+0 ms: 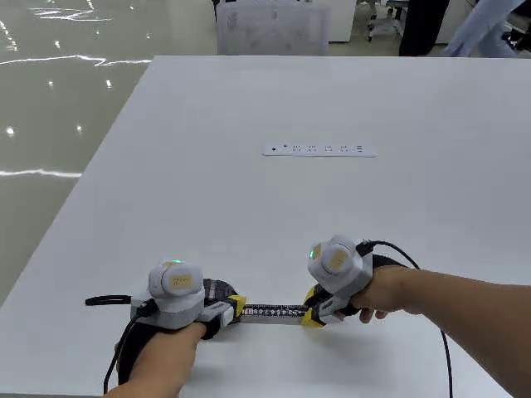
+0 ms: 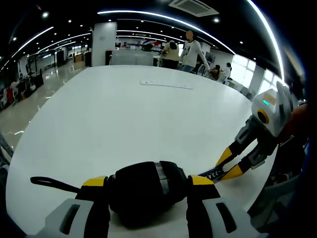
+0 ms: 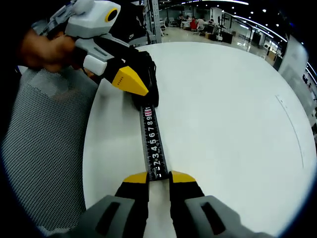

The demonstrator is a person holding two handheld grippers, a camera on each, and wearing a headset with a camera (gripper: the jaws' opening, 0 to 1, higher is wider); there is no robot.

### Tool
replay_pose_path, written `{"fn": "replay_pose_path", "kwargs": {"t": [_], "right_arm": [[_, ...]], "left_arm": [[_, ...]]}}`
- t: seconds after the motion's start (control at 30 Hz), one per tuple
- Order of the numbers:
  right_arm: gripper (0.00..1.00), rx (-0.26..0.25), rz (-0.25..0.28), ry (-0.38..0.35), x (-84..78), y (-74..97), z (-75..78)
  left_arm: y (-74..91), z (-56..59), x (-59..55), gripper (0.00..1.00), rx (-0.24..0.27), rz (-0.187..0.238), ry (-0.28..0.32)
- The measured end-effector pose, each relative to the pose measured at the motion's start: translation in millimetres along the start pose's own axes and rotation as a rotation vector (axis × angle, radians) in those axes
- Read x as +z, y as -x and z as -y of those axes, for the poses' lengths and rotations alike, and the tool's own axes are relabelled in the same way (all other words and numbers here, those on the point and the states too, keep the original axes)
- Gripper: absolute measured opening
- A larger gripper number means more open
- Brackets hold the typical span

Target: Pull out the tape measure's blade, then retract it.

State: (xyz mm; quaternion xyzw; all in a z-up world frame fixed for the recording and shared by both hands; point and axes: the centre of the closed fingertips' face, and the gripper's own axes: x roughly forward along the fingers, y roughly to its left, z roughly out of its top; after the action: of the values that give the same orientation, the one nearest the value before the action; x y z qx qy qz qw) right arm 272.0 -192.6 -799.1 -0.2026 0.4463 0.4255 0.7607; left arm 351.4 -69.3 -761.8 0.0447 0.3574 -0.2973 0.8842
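By the near edge of the white table (image 1: 290, 215), the left gripper (image 2: 148, 180) is clamped around the black tape measure case (image 2: 141, 201). The right gripper (image 3: 158, 177) pinches the tip of the blade (image 3: 151, 134), with a short numbered stretch drawn out between them. If that thin hold slips on a further pull, the spring would likely whip the blade back, and an off-line tug could twist the rounded case loose.

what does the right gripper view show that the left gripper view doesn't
Right gripper view: readable numbers on the black tape blade, its end pinched by the right gripper. Left gripper view: the black wrist strap beside the black rounded tape measure case clamped in the left gripper. Both: the white table, blade stretched between grippers.
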Motion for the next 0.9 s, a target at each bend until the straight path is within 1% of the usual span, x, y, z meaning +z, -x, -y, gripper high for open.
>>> {"fn": "replay_pose_path", "kwargs": {"t": [0.1, 0.3, 0.43, 0.6, 0.9], "right_arm": [[0.14, 0.001, 0.001, 0.001, 4.2, -2.0, -0.9], [0.14, 0.005, 0.005, 0.006, 7.2, -3.3, -1.0], [0.14, 0.005, 0.014, -0.019, 10.9, -4.3, -2.1], [0.14, 0.009, 0.008, 0.001, 17.6, -8.8, -3.8], [0.13, 0.011, 0.026, 0.009, 26.0, -16.1, -5.3]], "left_arm": [[0.1, 0.3, 0.0, 0.59, 0.0, 0.0, 0.0], [0.0, 0.3, 0.2, 0.59, -0.001, 0.001, 0.0], [-0.2, 0.0, 0.4, 0.59, 0.0, 0.003, 0.002], [-0.1, 0.2, 0.2, 0.59, -0.002, 0.003, 0.003], [0.1, 0.6, 0.3, 0.59, -0.005, 0.004, 0.003]]}}
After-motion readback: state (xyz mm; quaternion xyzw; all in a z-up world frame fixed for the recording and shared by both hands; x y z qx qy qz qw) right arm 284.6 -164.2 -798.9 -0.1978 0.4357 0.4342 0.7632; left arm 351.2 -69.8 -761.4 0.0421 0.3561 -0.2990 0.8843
